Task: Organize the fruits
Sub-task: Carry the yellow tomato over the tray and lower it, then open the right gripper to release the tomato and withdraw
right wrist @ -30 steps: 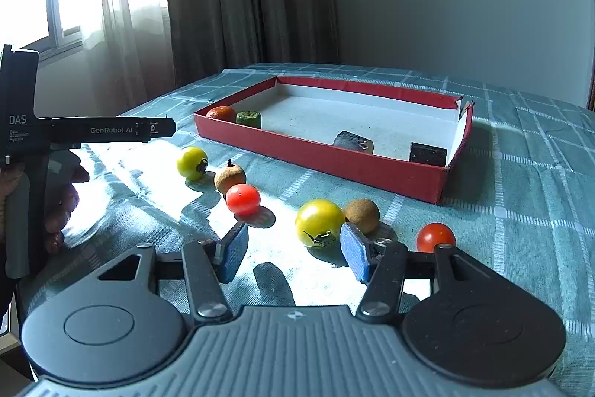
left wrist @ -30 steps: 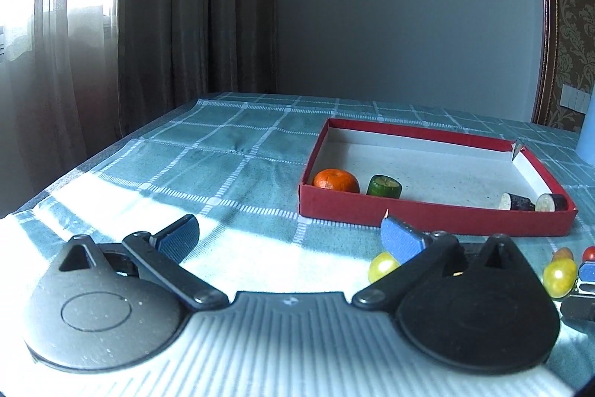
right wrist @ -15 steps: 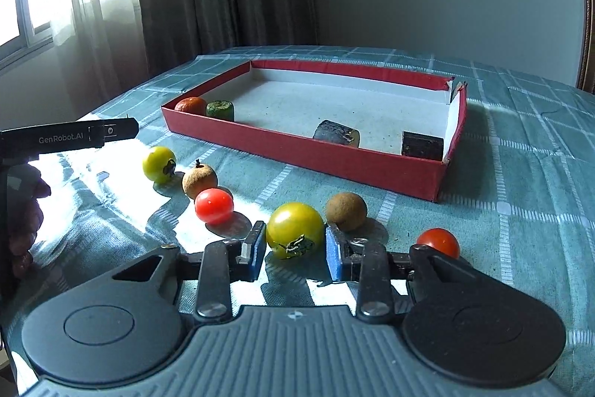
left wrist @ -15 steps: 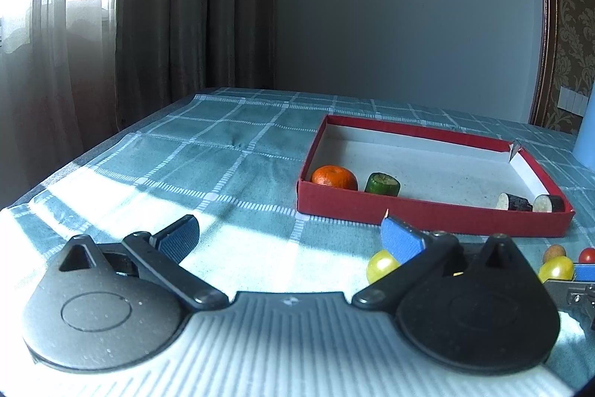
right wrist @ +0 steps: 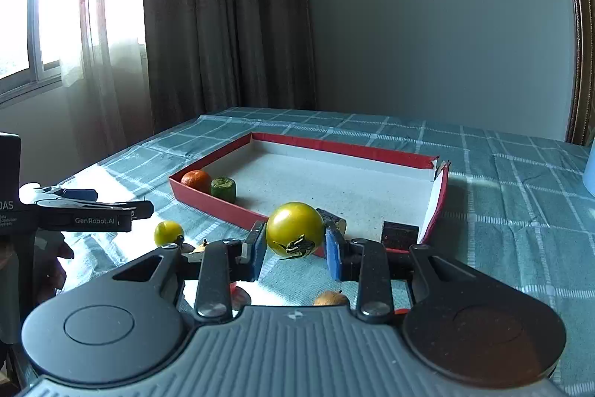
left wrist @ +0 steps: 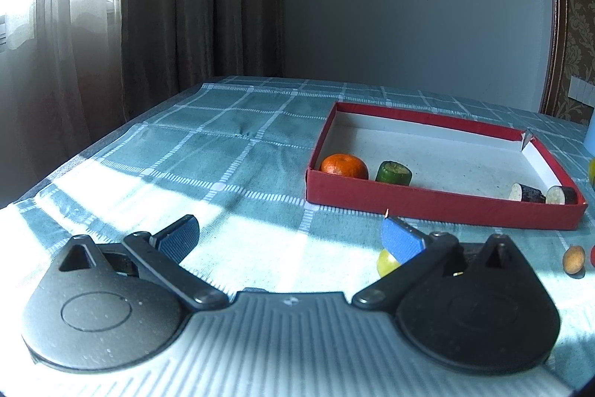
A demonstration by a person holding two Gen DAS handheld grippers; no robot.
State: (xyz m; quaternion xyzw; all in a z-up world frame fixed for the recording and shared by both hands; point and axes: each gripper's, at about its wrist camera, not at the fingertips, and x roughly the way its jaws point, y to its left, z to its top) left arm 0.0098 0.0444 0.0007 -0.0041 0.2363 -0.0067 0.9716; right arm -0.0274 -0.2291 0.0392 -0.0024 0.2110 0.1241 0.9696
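Observation:
My right gripper [right wrist: 295,248] is shut on a large yellow tomato [right wrist: 293,229] and holds it above the table, in front of the red box's [right wrist: 223,207] near wall. The box holds an orange [right wrist: 196,180], a green cucumber piece [right wrist: 223,189] and two dark eggplant pieces [right wrist: 399,235]. My left gripper [left wrist: 290,237] is open and empty, low over the tablecloth left of the box [left wrist: 438,207]. A small yellow tomato [left wrist: 386,263] lies behind its right finger [left wrist: 401,240]. It also shows in the right wrist view [right wrist: 168,233].
A brown longan [left wrist: 573,259] and a red tomato edge [left wrist: 592,255] lie on the checked teal tablecloth [left wrist: 223,166] right of the left gripper. Another longan [right wrist: 331,298] lies under the right gripper. Curtains and a window stand on the left.
My right gripper closed on the large yellow tomato and lifted it off the table toward the box. The left gripper stayed open and barely moved.

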